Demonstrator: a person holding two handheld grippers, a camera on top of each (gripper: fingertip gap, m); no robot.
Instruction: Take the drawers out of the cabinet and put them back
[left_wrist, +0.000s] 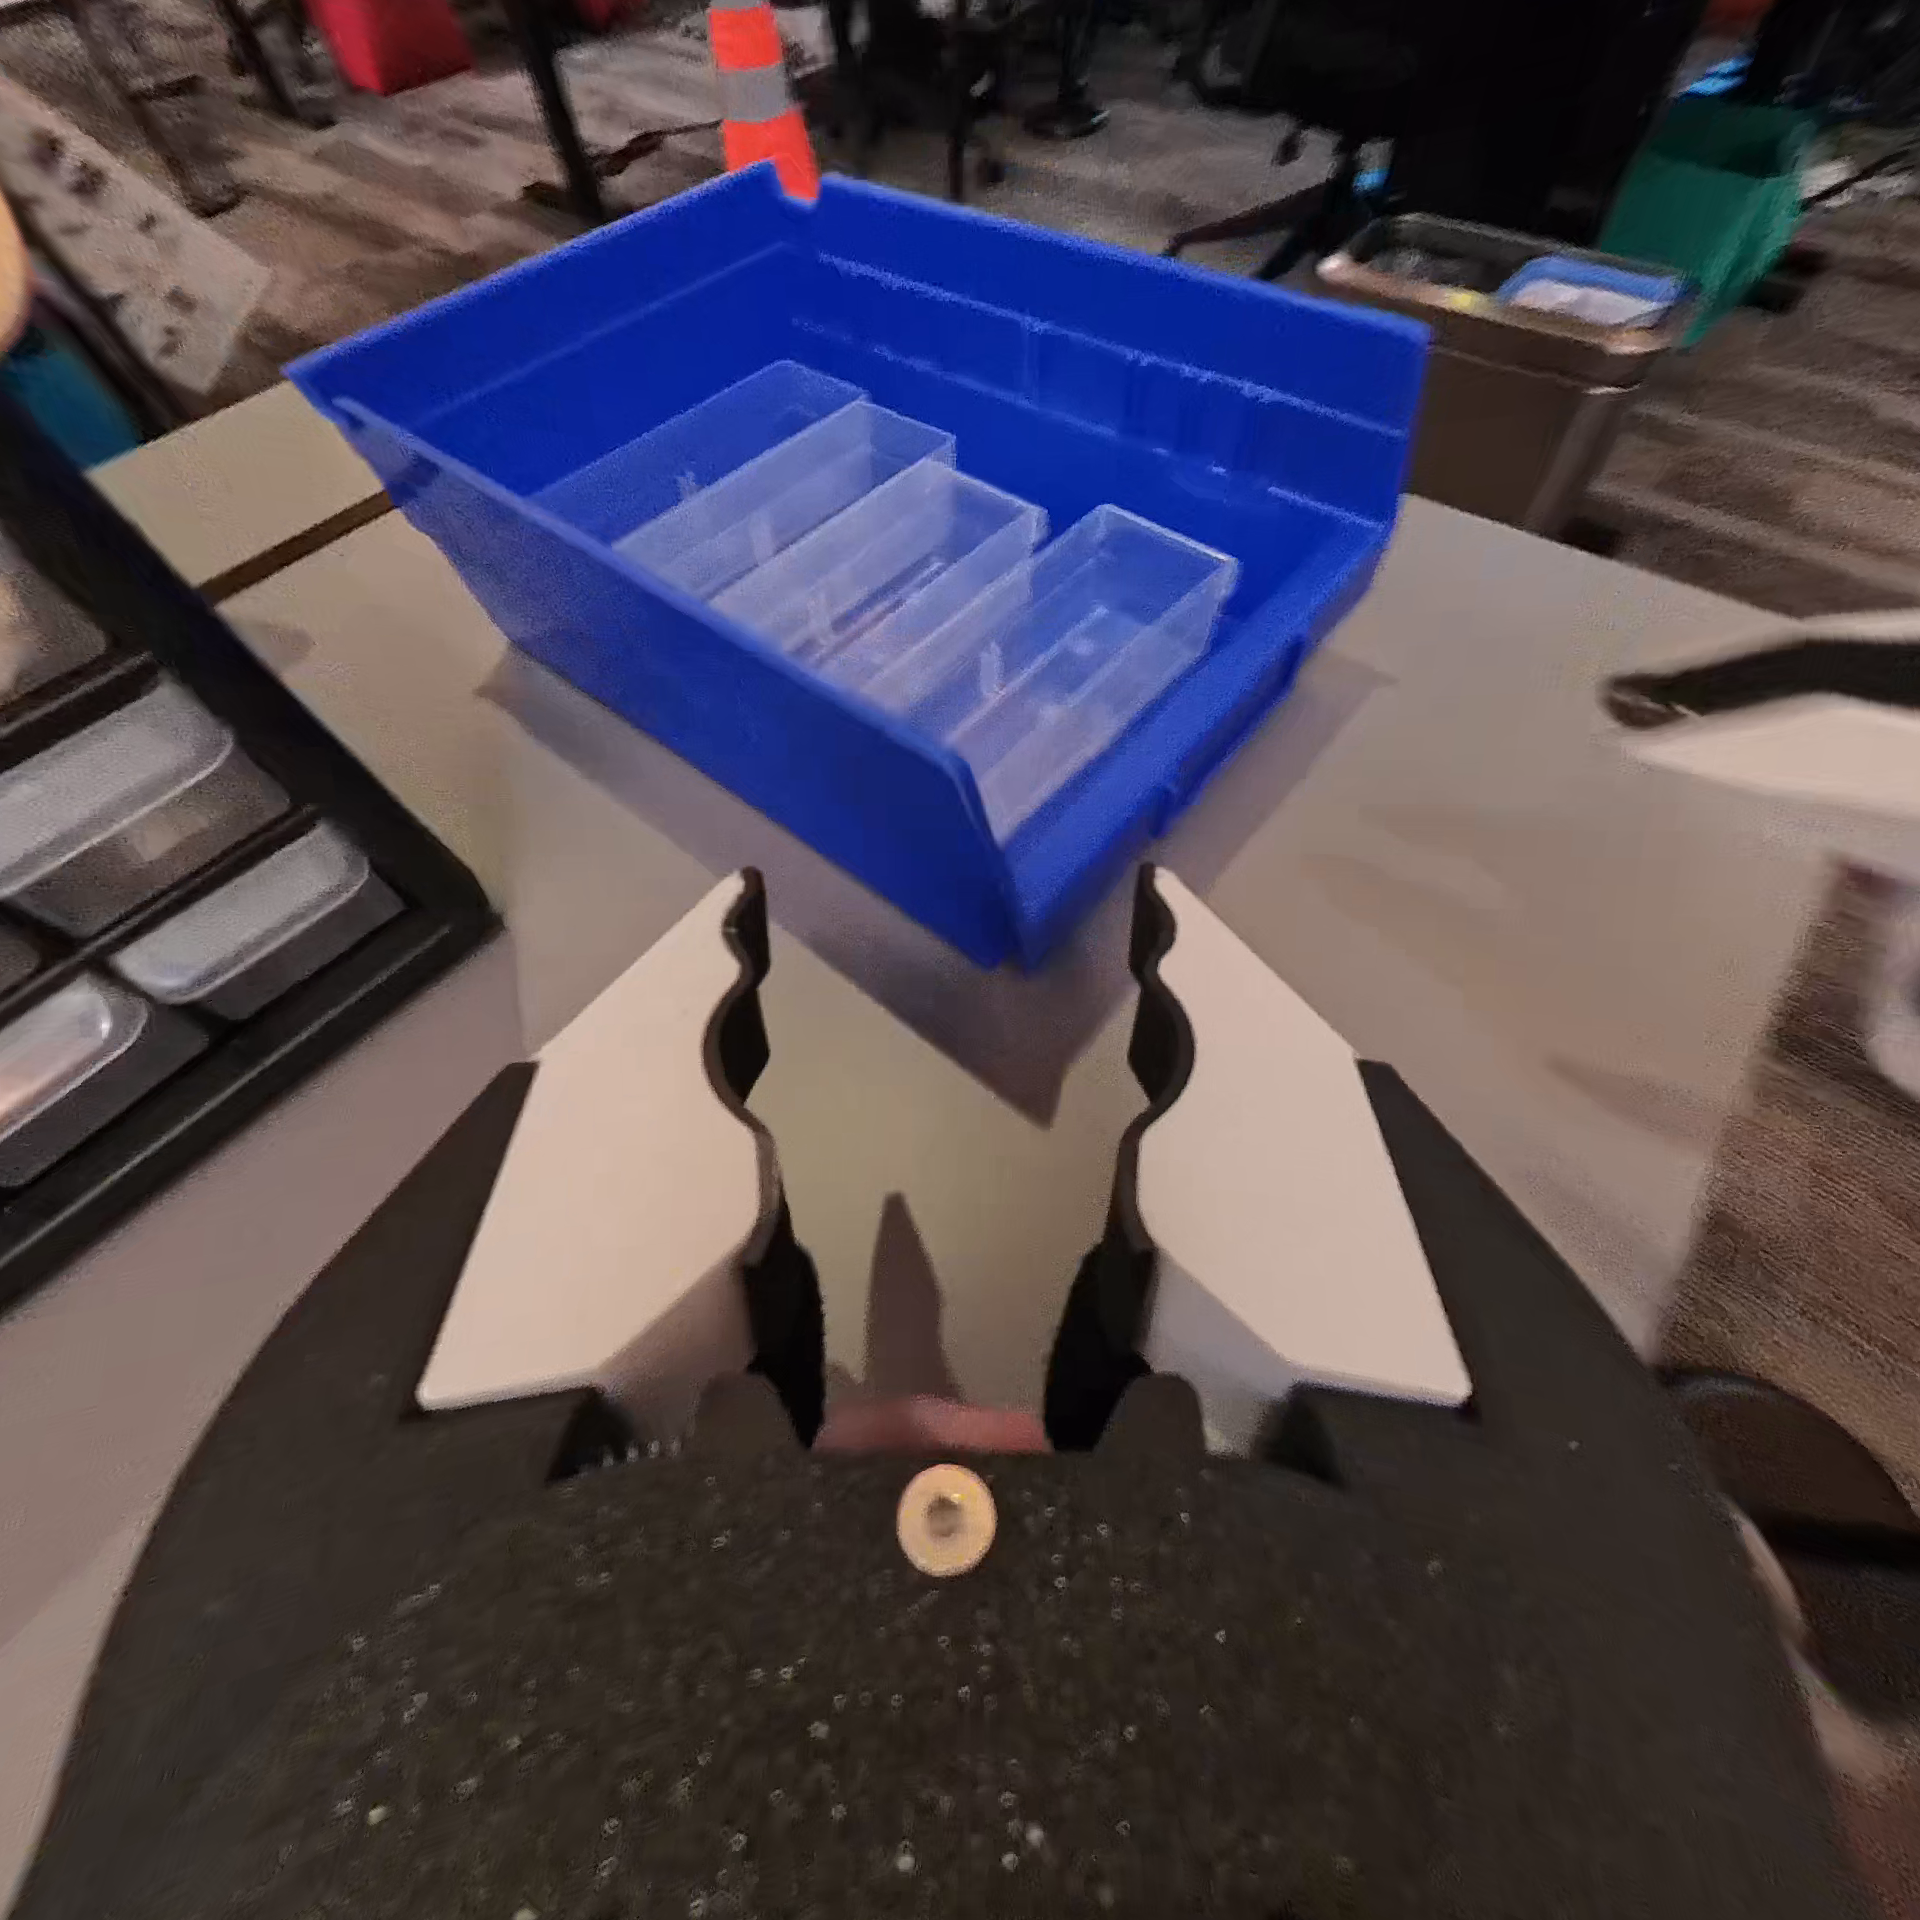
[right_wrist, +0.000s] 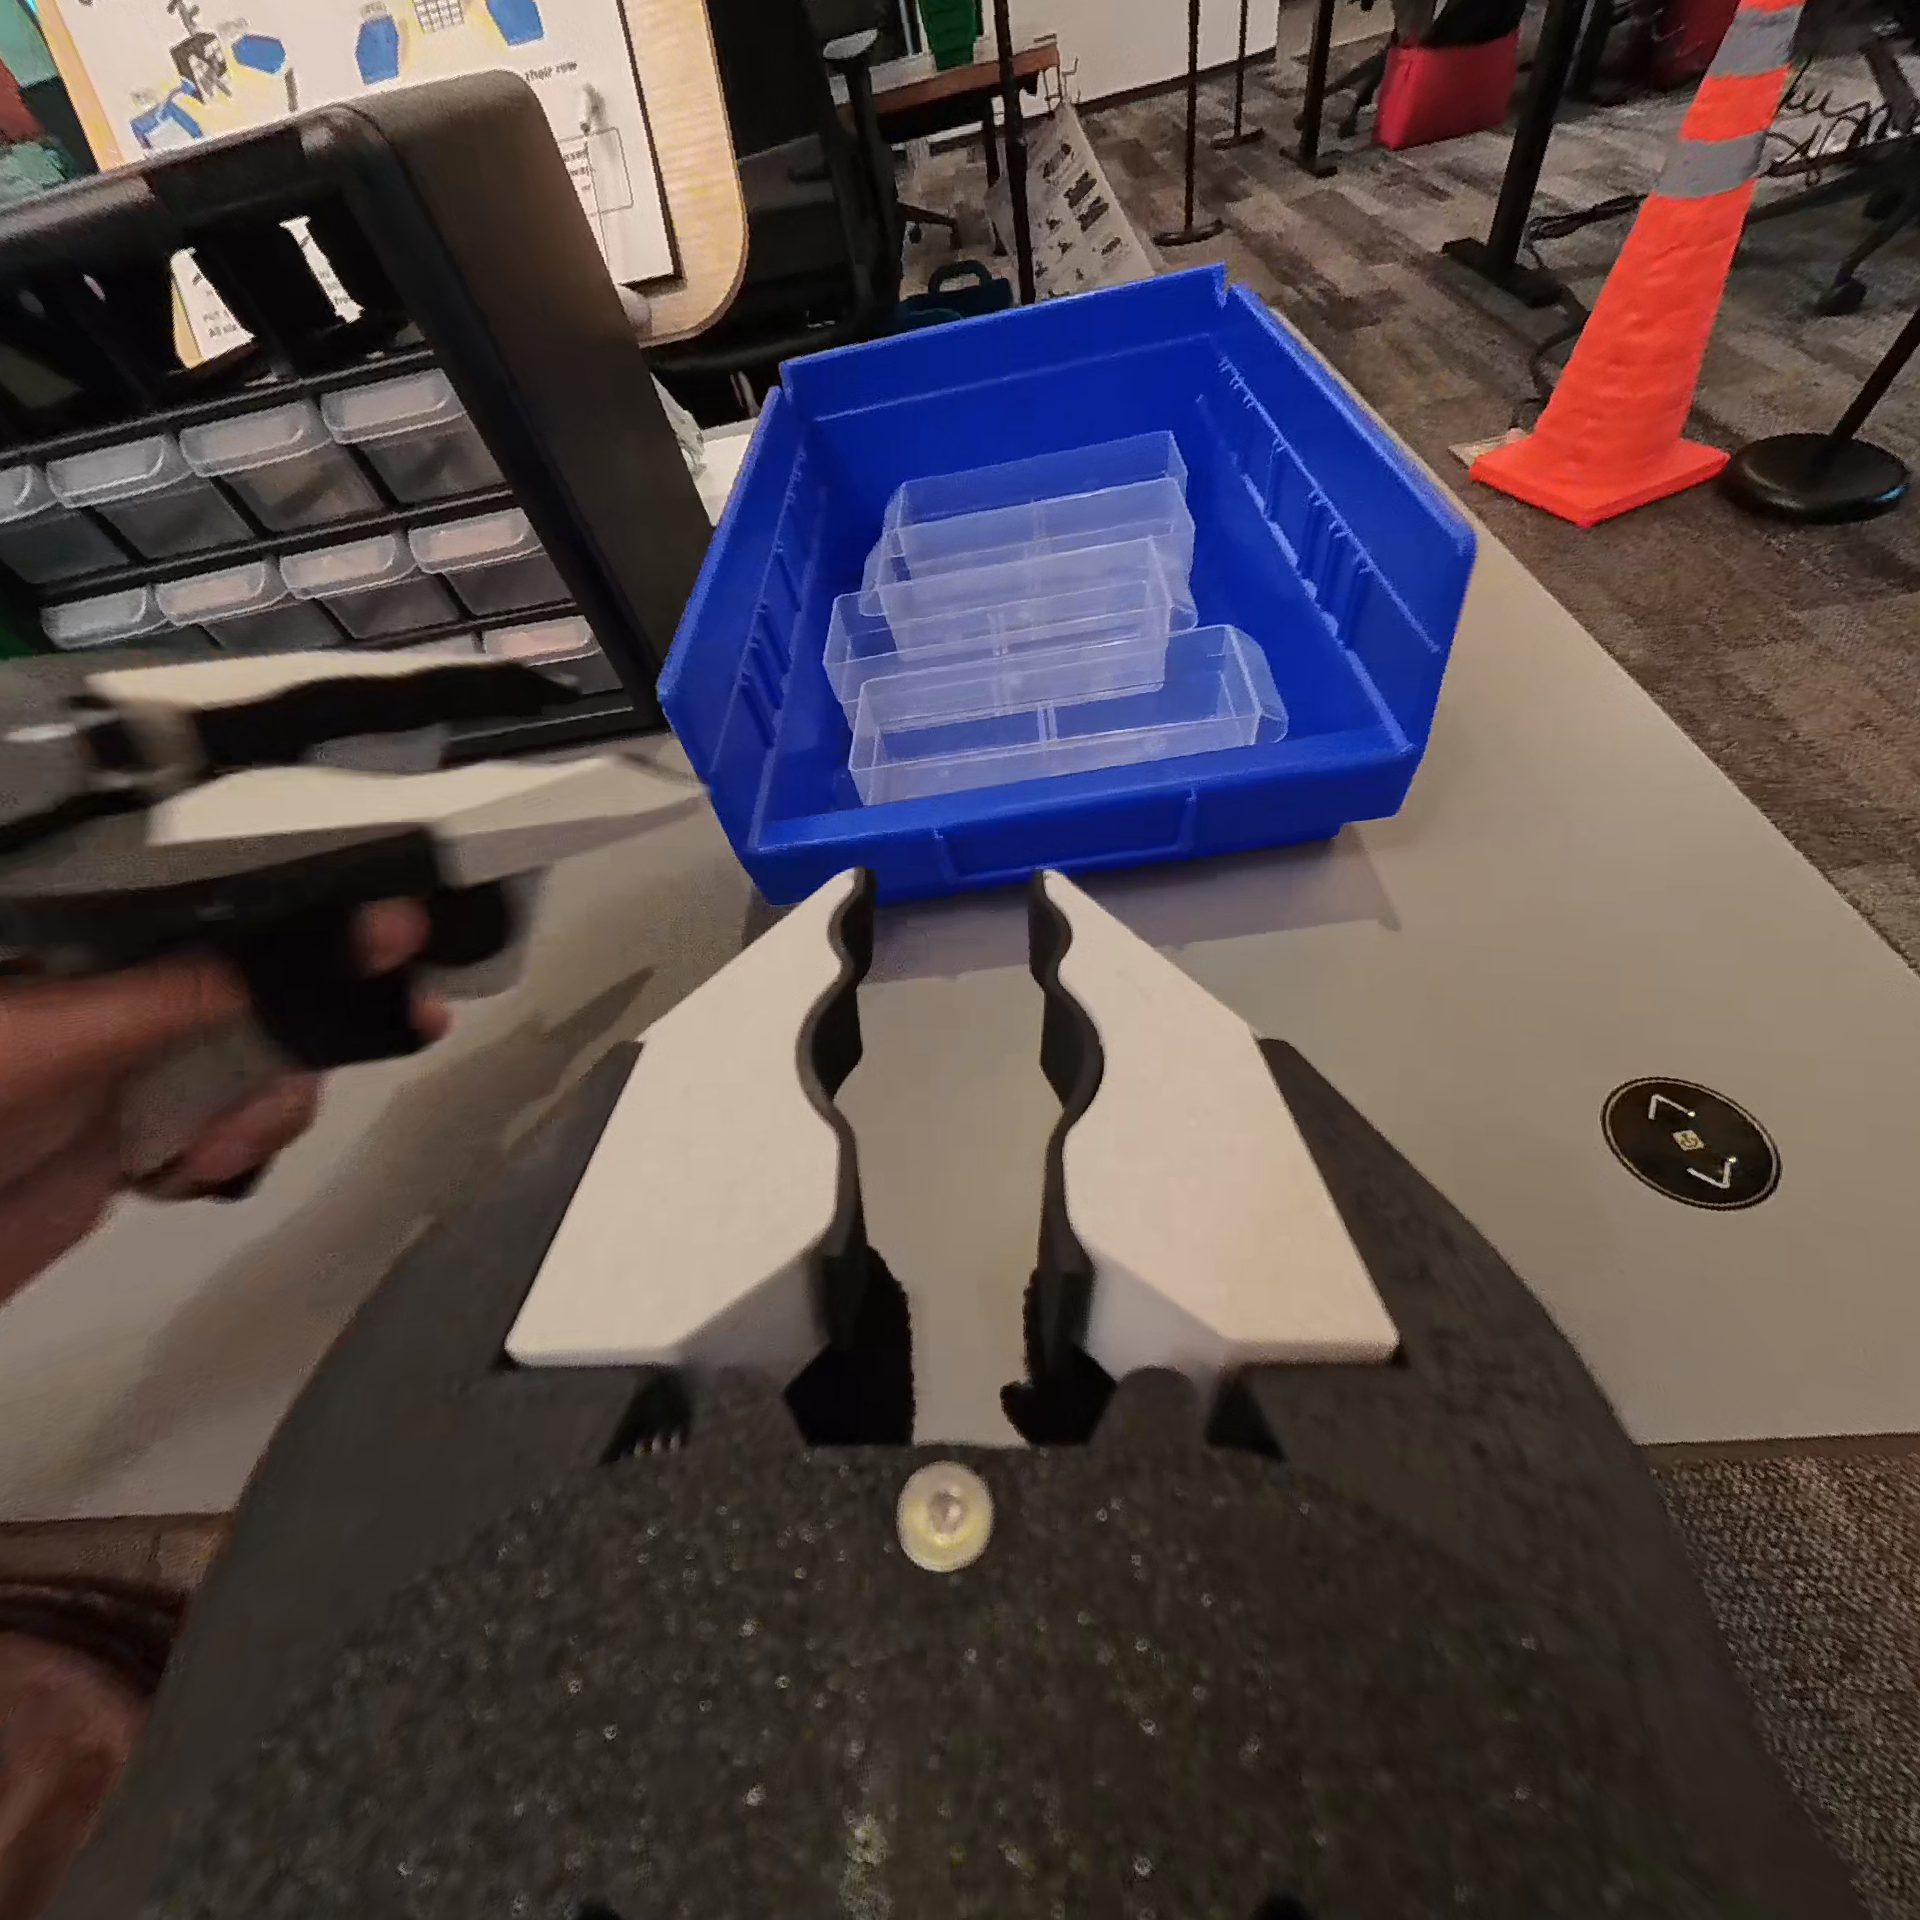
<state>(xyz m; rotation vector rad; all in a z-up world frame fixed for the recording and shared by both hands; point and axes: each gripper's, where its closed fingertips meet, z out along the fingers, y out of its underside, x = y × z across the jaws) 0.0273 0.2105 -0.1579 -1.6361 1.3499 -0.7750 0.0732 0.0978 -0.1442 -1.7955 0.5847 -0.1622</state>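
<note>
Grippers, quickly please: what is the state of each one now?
Left gripper: open, holding nothing.
Right gripper: open, holding nothing.

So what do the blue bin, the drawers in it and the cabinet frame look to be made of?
Blue bin: opaque moulded plastic, by its ribbed walls and uniform colour, with a faint sheen. Drawers: clear, glossy hard plastic; the blue shows through them. Cabinet frame: black, probably plastic too, though blur leaves that open.

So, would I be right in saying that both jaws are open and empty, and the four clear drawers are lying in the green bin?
Not quite: the bin holding the four clear drawers is blue, as the right wrist view shows. Both sets of jaws are indeed open and empty.
</note>
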